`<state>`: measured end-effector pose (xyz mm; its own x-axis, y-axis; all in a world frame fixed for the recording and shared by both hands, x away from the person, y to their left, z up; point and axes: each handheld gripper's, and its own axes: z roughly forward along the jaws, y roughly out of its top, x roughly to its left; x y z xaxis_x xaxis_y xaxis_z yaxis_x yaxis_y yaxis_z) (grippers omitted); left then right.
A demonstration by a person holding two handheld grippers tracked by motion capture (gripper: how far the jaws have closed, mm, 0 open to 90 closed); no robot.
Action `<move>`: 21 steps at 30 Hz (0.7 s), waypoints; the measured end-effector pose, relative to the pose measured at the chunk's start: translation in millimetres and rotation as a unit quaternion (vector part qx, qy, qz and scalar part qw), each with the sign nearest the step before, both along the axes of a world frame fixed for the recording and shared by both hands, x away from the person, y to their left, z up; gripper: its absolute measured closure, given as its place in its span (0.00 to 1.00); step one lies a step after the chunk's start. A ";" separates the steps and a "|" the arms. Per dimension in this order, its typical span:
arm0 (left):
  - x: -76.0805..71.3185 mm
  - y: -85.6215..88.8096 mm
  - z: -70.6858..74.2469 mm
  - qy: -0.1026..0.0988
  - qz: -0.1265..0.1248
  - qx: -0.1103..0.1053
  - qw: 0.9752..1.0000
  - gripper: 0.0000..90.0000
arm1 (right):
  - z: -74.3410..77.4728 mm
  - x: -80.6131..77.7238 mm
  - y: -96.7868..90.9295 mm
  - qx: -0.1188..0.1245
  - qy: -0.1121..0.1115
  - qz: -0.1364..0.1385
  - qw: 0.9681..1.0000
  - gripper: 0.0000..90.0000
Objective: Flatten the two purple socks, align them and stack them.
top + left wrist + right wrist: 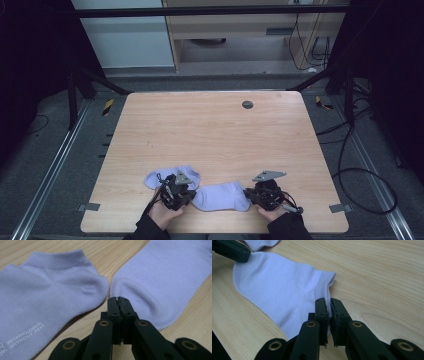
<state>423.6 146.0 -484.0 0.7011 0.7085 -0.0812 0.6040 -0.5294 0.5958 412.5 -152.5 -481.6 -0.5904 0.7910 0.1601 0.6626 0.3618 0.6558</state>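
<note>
Socks first: one pale lilac sock [221,196] lies low in the middle of the high view, and I have it pinched at both ends. My left gripper [119,300] is clamped on its toe edge, my right gripper [329,307] on its cuff. A second sock [170,176] lies just left, on the wooden table [210,130].

Each hand-held gripper [176,192] black, brass-ringed pivots, grey 3-cornered top plate, trailing cable; dark sleeves.
</note>
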 end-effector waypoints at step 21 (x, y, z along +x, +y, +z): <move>0.1 15.7 15.4 -0.039 0.027 -0.020 0.999 0.76 | 4.2 -1.2 -4.1 0.009 -0.021 -0.017 1.000 0.81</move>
